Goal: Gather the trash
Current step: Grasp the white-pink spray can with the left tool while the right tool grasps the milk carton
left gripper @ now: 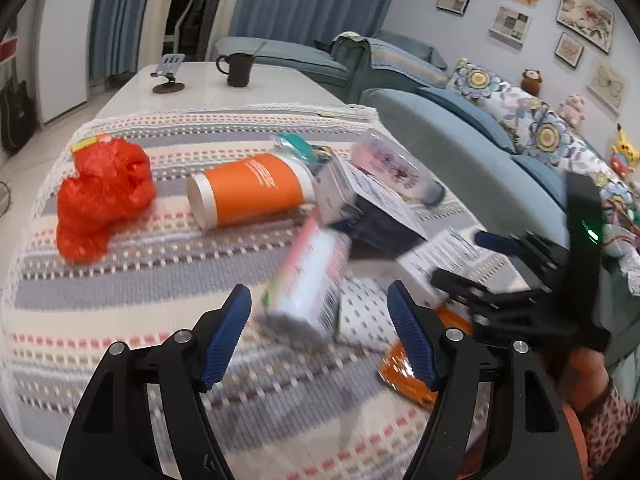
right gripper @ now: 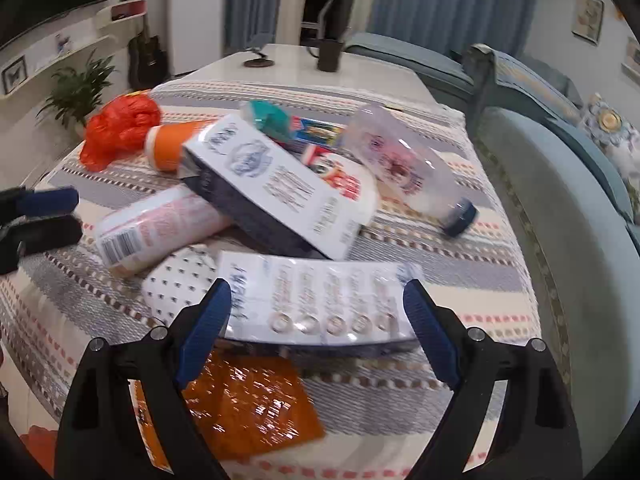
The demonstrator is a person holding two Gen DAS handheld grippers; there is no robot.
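Left gripper (left gripper: pixel 319 322) open, astride blurred pink-and-white cylindrical bottle (left gripper: pixel 308 280) at lower centre, long axis running up-frame between jaws; right gripper (right gripper: pixel 318 316) open, empty, nearer flat white blister card (right gripper: pixel 320 296) lying crosswise on striped surface (right gripper: pixel 460 276).

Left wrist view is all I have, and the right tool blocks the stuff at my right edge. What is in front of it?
Observer: The right tool is open, and a flat white card of ring-shaped items lies between its fingers, ungripped.
Operator: Anything nearer than that card?
Observer: An orange foil packet lies flat on the striped cloth, just on the tool's side of the card.
Operator: What's hidden behind the white box?
Observer: A round white lid with red print is tucked partly under the white box, beside the clear bottle.
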